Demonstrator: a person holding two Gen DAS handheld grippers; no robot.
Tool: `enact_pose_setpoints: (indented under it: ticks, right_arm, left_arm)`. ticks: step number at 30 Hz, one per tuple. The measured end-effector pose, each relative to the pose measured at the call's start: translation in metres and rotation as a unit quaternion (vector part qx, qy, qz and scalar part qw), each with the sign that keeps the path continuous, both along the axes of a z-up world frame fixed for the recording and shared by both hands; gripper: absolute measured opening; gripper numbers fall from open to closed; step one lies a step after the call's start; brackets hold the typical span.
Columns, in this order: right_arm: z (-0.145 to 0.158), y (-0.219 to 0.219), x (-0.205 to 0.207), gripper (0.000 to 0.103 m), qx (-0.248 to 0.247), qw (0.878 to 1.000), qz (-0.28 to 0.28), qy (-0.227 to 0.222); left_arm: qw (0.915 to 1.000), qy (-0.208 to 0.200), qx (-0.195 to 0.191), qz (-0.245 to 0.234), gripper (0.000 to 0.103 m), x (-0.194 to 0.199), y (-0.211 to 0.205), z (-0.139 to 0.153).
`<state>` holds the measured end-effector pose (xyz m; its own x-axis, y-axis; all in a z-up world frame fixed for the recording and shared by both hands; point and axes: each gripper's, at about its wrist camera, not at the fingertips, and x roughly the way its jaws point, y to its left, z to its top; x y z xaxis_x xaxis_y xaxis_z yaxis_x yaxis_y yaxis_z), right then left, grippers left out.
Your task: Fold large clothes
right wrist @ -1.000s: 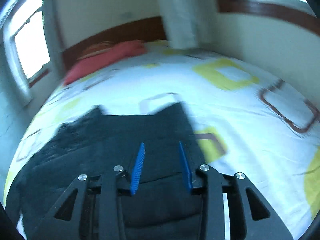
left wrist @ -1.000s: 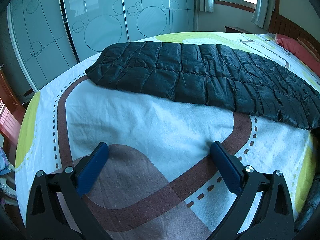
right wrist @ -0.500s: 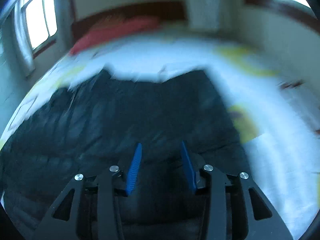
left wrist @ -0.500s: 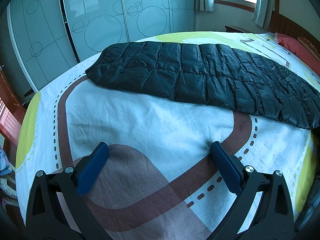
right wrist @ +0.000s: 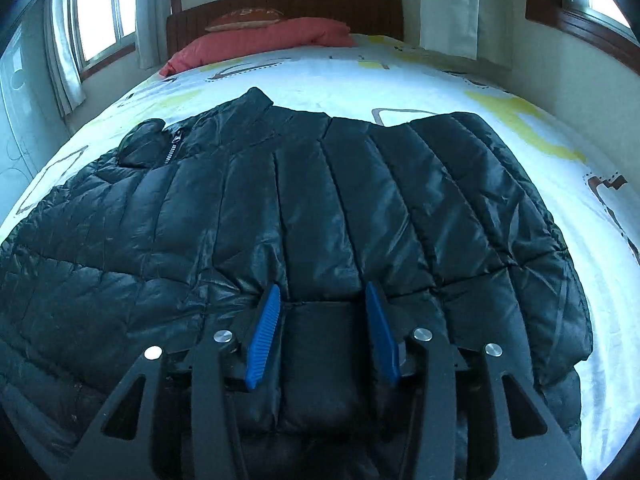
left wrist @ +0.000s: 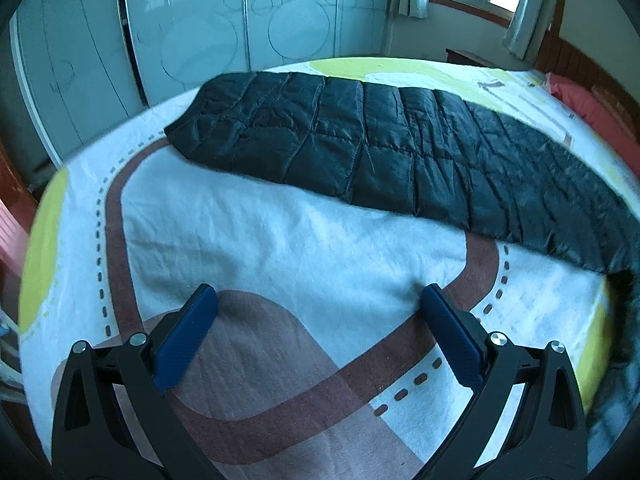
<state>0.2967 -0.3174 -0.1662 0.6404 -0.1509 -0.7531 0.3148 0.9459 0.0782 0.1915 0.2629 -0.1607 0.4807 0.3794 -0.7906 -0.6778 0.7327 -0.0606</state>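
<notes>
A black quilted puffer jacket (left wrist: 400, 148) lies flat across the bed, its hem end toward the wardrobe. In the right wrist view the jacket (right wrist: 320, 208) fills the frame, collar and zipper at the far left, a sleeve folded over at the right. My left gripper (left wrist: 316, 300) is open and empty above the patterned bedsheet (left wrist: 280, 248), short of the jacket's near edge. My right gripper (right wrist: 324, 300) is partly open, its blue fingers (right wrist: 264, 332) either side of a strip of the jacket's near edge; whether they pinch it I cannot tell.
A red pillow (right wrist: 260, 40) lies against the wooden headboard (right wrist: 288, 0). Sliding wardrobe doors (left wrist: 200, 28) stand past the foot of the bed. Windows with curtains (right wrist: 92, 12) are on the side walls. The bed edge drops off at the left (left wrist: 36, 248).
The right gripper has swung left and come down closer to the jacket, its fingers now astride the near edge. The left gripper has barely moved.
</notes>
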Motion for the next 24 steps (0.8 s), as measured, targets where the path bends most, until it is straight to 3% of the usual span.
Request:
enact_pose_setpoints:
  ticks: [6, 8, 10, 12, 14, 15, 16, 18, 19, 21, 24]
  right_arm:
    - [0.0, 0.001, -0.005, 0.045, -0.003, 1.0, 0.0, -0.005]
    - [0.001, 0.001, -0.007, 0.045, -0.004, 1.0, 0.0, -0.006]
    - [0.001, 0.001, -0.007, 0.045, -0.005, 1.0, -0.001, -0.006]
    - [0.001, 0.002, -0.008, 0.045, -0.005, 1.0, -0.001, -0.007]
    - [0.001, 0.002, -0.008, 0.045, -0.006, 1.0, -0.001, -0.007]
    - [0.001, 0.001, -0.007, 0.046, -0.007, 1.0, 0.0, -0.007]
    - [0.001, 0.001, -0.007, 0.046, -0.006, 1.0, 0.0, -0.007]
    - [0.001, 0.001, -0.007, 0.046, -0.007, 1.0, 0.0, -0.007]
    - [0.001, 0.001, -0.007, 0.046, -0.007, 1.0, 0.0, -0.007]
    - [0.001, 0.001, -0.007, 0.046, -0.008, 1.0, 0.0, -0.007]
    - [0.001, 0.001, -0.007, 0.046, -0.008, 1.0, 0.0, -0.008]
  left_arm:
    - [0.9898, -0.112, -0.089, 0.0, 0.101, -0.008, 0.048, 0.008]
    - [0.9802, -0.154, -0.124, 0.007, 0.101, -0.006, 0.072, 0.004]
    - [0.9649, -0.205, -0.163, 0.022, 0.101, -0.004, 0.099, -0.001]
    - [0.9539, -0.237, -0.18, 0.041, 0.101, -0.002, 0.116, -0.001]
    - [0.9525, -0.239, -0.18, 0.056, 0.098, 0.002, 0.121, 0.0]
    - [0.9533, -0.238, -0.174, 0.064, 0.084, 0.002, 0.122, 0.001]
    - [0.9548, -0.235, -0.169, 0.068, 0.055, 0.003, 0.123, 0.001]
    - [0.9503, -0.234, -0.187, 0.084, 0.027, 0.003, 0.131, -0.007]
    - [0.9431, -0.248, -0.197, 0.102, 0.016, -0.002, 0.136, -0.01]
    - [0.9417, -0.248, -0.202, 0.105, 0.01, 0.001, 0.139, -0.008]
    - [0.9576, -0.229, -0.153, 0.086, 0.005, 0.014, 0.13, 0.01]
